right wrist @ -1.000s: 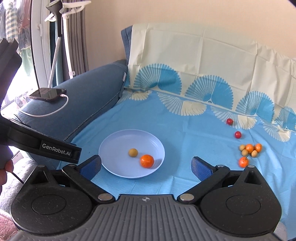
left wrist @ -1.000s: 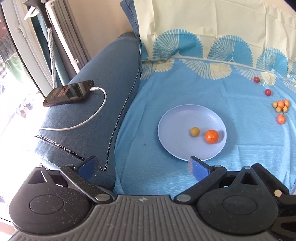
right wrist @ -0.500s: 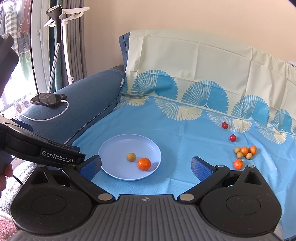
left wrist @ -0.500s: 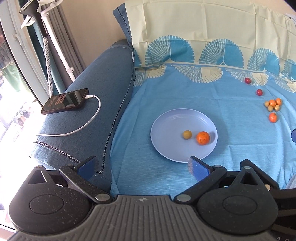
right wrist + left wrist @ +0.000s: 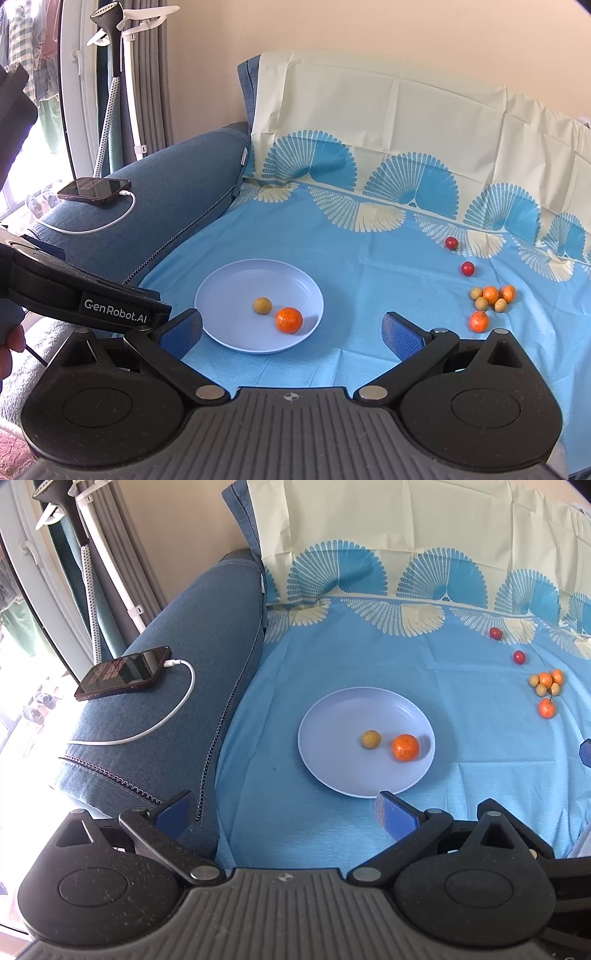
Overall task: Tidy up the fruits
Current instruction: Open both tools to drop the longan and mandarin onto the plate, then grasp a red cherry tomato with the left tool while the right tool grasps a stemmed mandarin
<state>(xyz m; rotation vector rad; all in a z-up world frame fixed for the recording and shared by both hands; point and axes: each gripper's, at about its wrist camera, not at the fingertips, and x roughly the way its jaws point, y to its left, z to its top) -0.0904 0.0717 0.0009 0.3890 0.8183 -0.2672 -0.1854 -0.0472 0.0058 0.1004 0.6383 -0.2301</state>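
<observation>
A pale blue plate [image 5: 332,716] [image 5: 229,284] lies on the blue cloth and holds a small orange [image 5: 405,747] [image 5: 289,319] and a yellowish round fruit [image 5: 371,739] [image 5: 262,305]. To its right a cluster of several small orange and yellowish fruits [image 5: 546,686] [image 5: 491,299] rests on the cloth, with two red fruits [image 5: 519,657] [image 5: 467,268] farther back. My left gripper [image 5: 284,812] hangs open and empty over the plate's near-left edge. My right gripper [image 5: 291,328] is open and empty near the plate's front.
A blue sofa armrest [image 5: 177,657] at left carries a phone [image 5: 123,672] [image 5: 94,188] on a white charging cable. The cream and blue cloth [image 5: 369,110] drapes up the backrest. The left gripper's body [image 5: 85,299] crosses the right wrist view's left side. A garment steamer pole [image 5: 110,74] stands by the window.
Both grippers have drawn back and risen slightly, so the plate and fruits sit farther off. Nothing was picked up or set down.
</observation>
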